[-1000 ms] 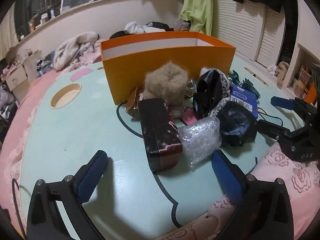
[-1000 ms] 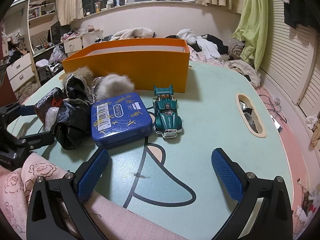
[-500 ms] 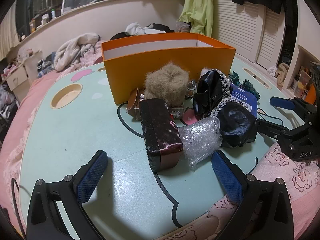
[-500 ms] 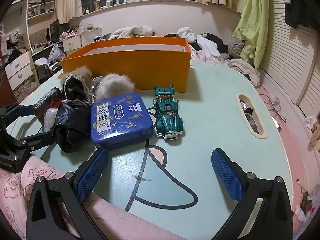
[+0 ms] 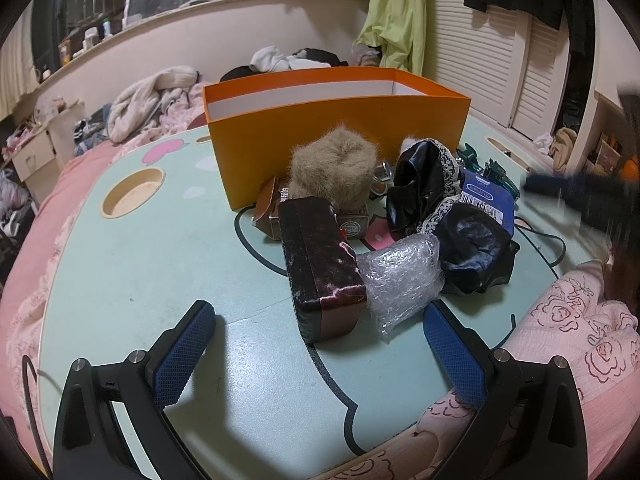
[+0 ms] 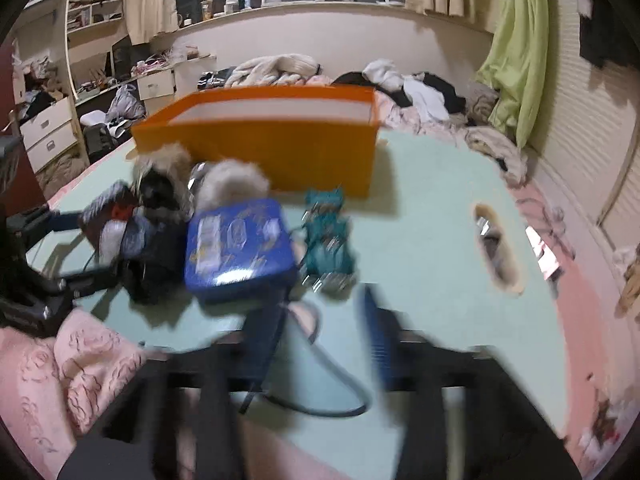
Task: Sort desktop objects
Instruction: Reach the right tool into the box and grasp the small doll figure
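Observation:
A pile lies before the orange box: a tan fur ball, a dark red case, bubble wrap, a black pouch and a blue tin. My left gripper stands open just short of the case, nothing between its fingers. In the blurred right wrist view, my right gripper hovers in front of the blue tin and the teal toy car. Its jaws are closing, a gap still shows, and nothing is between them.
The mint-green table has an oval cut-out on the left and another on the right. Pink quilted fabric lies along the near edge. Clothes are heaped behind the orange box.
The right gripper's fingers have drawn much closer together and its view has gone blurred and lifted slightly. In the left wrist view the right gripper has shifted upward. The pile has not moved.

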Motion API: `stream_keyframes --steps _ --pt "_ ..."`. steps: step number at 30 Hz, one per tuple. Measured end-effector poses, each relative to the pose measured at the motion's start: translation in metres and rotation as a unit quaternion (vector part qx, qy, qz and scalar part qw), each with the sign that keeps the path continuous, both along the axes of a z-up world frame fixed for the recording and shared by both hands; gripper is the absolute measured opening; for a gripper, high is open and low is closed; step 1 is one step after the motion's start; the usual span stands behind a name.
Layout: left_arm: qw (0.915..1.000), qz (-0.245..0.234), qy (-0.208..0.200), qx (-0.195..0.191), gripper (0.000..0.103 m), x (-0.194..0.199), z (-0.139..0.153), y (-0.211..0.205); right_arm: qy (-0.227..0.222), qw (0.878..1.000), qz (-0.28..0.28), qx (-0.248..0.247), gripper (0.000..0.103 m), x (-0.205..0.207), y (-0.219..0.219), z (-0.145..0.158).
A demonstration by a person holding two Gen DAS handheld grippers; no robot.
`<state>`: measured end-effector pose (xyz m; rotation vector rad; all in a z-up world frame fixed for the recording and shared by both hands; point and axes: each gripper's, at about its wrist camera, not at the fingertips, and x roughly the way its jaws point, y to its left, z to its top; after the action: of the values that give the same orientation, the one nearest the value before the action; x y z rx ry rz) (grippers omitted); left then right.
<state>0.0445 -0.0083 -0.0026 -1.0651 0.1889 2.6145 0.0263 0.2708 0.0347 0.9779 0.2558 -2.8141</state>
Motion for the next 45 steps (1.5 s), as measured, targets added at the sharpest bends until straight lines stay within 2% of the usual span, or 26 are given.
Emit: stream_keyframes --steps 2,4,5,6,8,10,11,12,13,15,17,20,22,24,26,29,31,33,34,36,38,40,44,45 --pt "1.0 0.0 -0.001 0.0 0.103 0.001 0.0 0.0 0.025 1.0 0.003 -0.002 0.025 -0.013 0.004 0.036" --pt "1.0 0.0 0.0 0.0 0.103 0.0 0.0 0.0 0.006 1.0 0.017 0.009 0.025 -0.04 0.001 0.071" --pt "1.0 0.0 0.0 0.0 0.103 0.001 -0.001 0.0 -0.038 0.999 0.03 0.02 0.025 -0.062 -0.004 0.084" --pt "1.0 0.0 0.0 0.0 0.103 0.001 -0.001 0.0 -0.109 0.993 0.045 0.02 0.025 -0.088 -0.009 0.093" --pt "1.0 0.0 0.001 0.0 0.103 0.003 -0.001 0.0 -0.215 0.975 0.06 -0.02 0.025 -0.128 -0.015 0.1" --pt "1.0 -0.001 0.001 0.001 0.103 0.003 0.0 0.001 -0.322 0.944 0.068 -0.039 0.025 -0.167 -0.028 0.093" --pt "1.0 -0.001 0.001 0.001 0.103 0.003 -0.001 0.001 -0.344 0.936 0.066 -0.029 0.025 -0.178 -0.034 0.09" --pt "1.0 -0.001 0.001 0.001 0.103 0.003 -0.001 0.001 -0.359 0.932 0.058 -0.003 0.025 -0.189 -0.042 0.085" --pt "1.0 -0.001 0.002 0.002 0.103 0.002 0.0 0.001 -0.368 0.928 0.043 0.044 0.025 -0.202 -0.051 0.077" --pt "1.0 -0.001 0.004 0.003 0.103 0.002 0.0 0.001 -0.382 0.919 0.025 0.096 0.025 -0.212 -0.064 0.065" --pt "1.0 -0.002 0.005 0.005 0.103 0.002 0.0 0.0 -0.421 0.899 0.017 0.119 0.025 -0.223 -0.072 0.045" --pt "0.9999 -0.001 0.008 0.007 0.103 0.001 -0.001 0.0 -0.449 0.878 -0.006 0.167 0.025 -0.235 -0.073 0.025" --pt "0.9999 0.0 0.01 0.007 0.103 0.0 -0.001 0.001 -0.451 0.874 -0.013 0.182 0.028 -0.24 -0.075 0.018" --pt "0.9999 0.0 0.01 0.008 0.103 0.001 -0.002 0.002 -0.445 0.878 -0.017 0.179 0.031 -0.244 -0.075 0.017" --pt "0.9999 0.0 0.011 0.009 0.103 0.0 -0.003 0.003 -0.45 0.882 -0.008 0.136 0.032 -0.247 -0.077 0.013" --pt "0.9999 0.001 0.011 0.009 0.103 0.0 -0.003 0.003 -0.473 0.88 0.037 0.013 0.032 -0.25 -0.078 0.009" --pt "0.9999 0.001 0.011 0.009 0.103 -0.002 -0.004 0.004 -0.442 0.896 0.044 -0.002 0.032 -0.247 -0.077 0.021" --pt "0.9999 0.001 0.011 0.009 0.103 0.0 -0.004 0.004 -0.4 0.915 0.04 0.033 0.032 -0.239 -0.078 0.037" --pt "0.9999 0.001 0.011 0.009 0.103 -0.001 -0.004 0.004 -0.394 0.917 0.041 0.047 0.032 -0.234 -0.077 0.043" --pt "0.9999 0.001 0.011 0.009 0.103 0.0 -0.004 0.004 -0.413 0.908 0.049 0.057 0.034 -0.226 -0.075 0.046" --pt "0.9999 0.0 0.011 0.009 0.103 -0.001 -0.004 0.004 -0.436 0.896 0.057 0.062 0.044 -0.213 -0.073 0.038" --pt "0.9999 0.0 0.011 0.009 0.103 0.0 -0.004 0.004 -0.446 0.89 0.054 0.074 0.051 -0.212 -0.071 0.029" --pt "0.9999 0.0 0.011 0.009 0.103 0.0 -0.004 0.004 -0.471 0.876 0.03 0.097 0.05 -0.224 -0.066 0.003" --pt "0.9999 0.0 0.013 0.007 0.103 -0.001 -0.004 0.005 -0.462 0.88 0.027 0.11 0.05 -0.223 -0.067 0.0"
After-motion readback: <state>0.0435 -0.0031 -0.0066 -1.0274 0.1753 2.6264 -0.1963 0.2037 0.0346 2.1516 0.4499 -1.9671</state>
